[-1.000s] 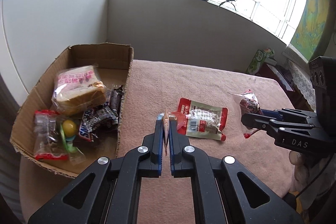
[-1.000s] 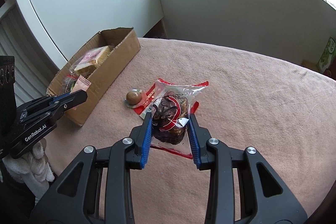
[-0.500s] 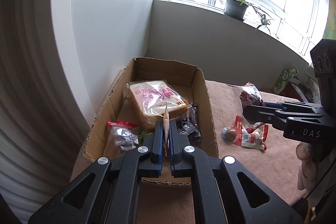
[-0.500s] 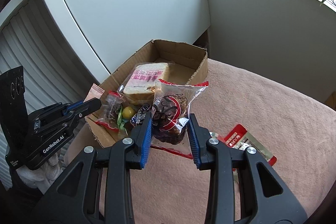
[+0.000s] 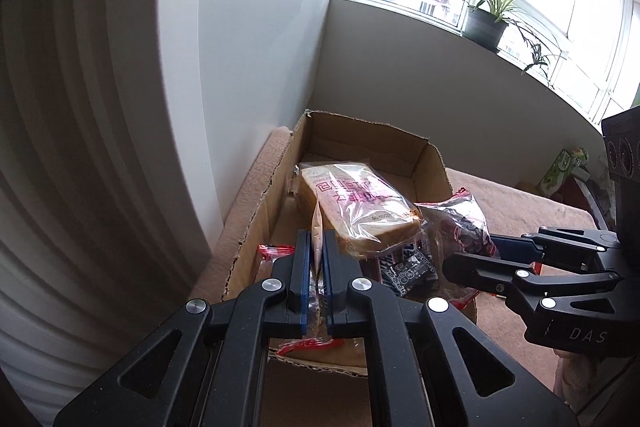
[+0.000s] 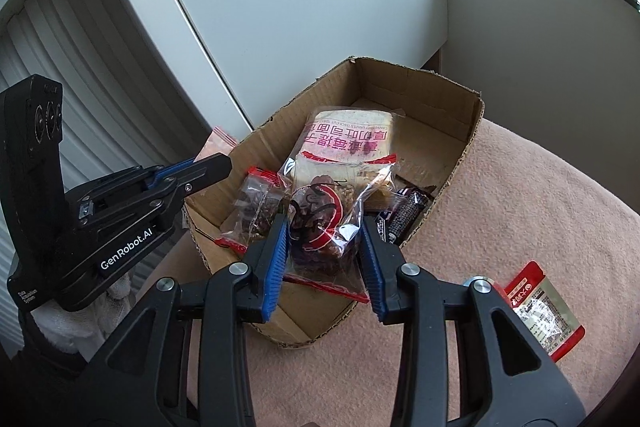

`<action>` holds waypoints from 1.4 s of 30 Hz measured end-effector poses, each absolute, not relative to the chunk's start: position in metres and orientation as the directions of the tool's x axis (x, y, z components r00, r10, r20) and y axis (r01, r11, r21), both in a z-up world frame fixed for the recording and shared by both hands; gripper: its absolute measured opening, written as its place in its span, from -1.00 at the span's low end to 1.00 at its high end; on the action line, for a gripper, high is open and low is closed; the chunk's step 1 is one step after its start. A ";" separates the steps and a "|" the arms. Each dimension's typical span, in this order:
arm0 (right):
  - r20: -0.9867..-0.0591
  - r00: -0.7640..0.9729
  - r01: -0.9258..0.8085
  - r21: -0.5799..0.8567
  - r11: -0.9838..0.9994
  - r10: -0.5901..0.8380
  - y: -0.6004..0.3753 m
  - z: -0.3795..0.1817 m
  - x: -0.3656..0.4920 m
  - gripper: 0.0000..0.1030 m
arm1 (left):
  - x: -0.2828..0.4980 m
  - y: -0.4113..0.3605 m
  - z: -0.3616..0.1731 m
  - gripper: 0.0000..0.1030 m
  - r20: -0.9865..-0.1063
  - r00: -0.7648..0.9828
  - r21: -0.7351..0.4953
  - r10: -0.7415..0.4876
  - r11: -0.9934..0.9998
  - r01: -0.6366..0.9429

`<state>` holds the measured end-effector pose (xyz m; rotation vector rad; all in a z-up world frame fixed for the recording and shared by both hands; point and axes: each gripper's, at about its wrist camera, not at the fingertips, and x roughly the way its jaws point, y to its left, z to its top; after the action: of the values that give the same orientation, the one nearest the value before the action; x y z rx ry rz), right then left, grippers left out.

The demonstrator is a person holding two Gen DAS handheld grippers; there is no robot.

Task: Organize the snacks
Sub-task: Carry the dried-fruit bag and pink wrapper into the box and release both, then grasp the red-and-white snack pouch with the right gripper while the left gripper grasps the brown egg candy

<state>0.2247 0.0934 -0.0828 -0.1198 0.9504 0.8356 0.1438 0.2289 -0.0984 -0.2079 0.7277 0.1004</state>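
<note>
A brown cardboard box (image 5: 434, 163) (image 6: 472, 123) sits at the left end of a pink-covered table and holds a wrapped bread slice (image 5: 356, 203) (image 6: 344, 143), dark candy bars (image 6: 408, 211) and a clear red-edged packet (image 6: 256, 203). My left gripper (image 5: 316, 251) (image 6: 224, 163) is shut on a thin pink sachet (image 5: 317, 227) (image 6: 216, 143), held edge-on over the box's near left side. My right gripper (image 6: 324, 231) (image 5: 472, 263) is shut on a clear bag of dark dried fruit (image 6: 320, 219) (image 5: 460, 223), held over the box's near right corner.
A red and silver snack pouch (image 6: 544, 311) lies on the pink cloth (image 6: 520, 211) right of the box. A white wall and ribbed panel (image 5: 100, 107) stand close on the left. A potted plant (image 5: 488, 19) stands on the windowsill and a green carton (image 5: 560, 167) at the far right.
Both grippers have swung left from over the table to over the cardboard box, each still holding its packet. The box now fills the middle of both views.
</note>
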 end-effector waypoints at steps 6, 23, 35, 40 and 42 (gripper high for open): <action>-0.728 0.310 -0.674 0.285 0.682 0.611 0.089 -0.078 0.228 0.37 | 0.145 0.231 -0.094 -0.53 -0.663 0.748 -0.154 0.028 0.973 -0.173; -0.710 0.426 -0.603 0.239 0.761 0.561 -0.003 -0.051 0.234 0.69 | 0.134 0.194 -0.077 -0.17 -0.629 0.776 -0.195 -0.051 0.976 -0.094; -0.741 0.433 -0.454 0.312 0.835 0.513 -0.100 -0.078 0.259 0.69 | 0.136 0.126 -0.084 -0.17 -0.633 0.752 -0.218 -0.185 0.974 0.057; -0.760 0.412 -0.446 0.313 0.838 0.503 -0.113 -0.091 0.267 0.69 | 0.139 0.093 -0.101 -0.17 -0.672 0.706 -0.201 -0.221 0.973 0.114; -0.769 0.402 -0.457 0.302 0.836 0.498 -0.112 -0.095 0.269 0.68 | 0.144 0.082 -0.109 -0.17 -0.690 0.686 -0.196 -0.230 0.972 0.129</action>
<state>0.2692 -0.1118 -0.0948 0.0459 0.9873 0.6037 0.1435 0.0821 -0.1091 -0.1354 0.7895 -0.2022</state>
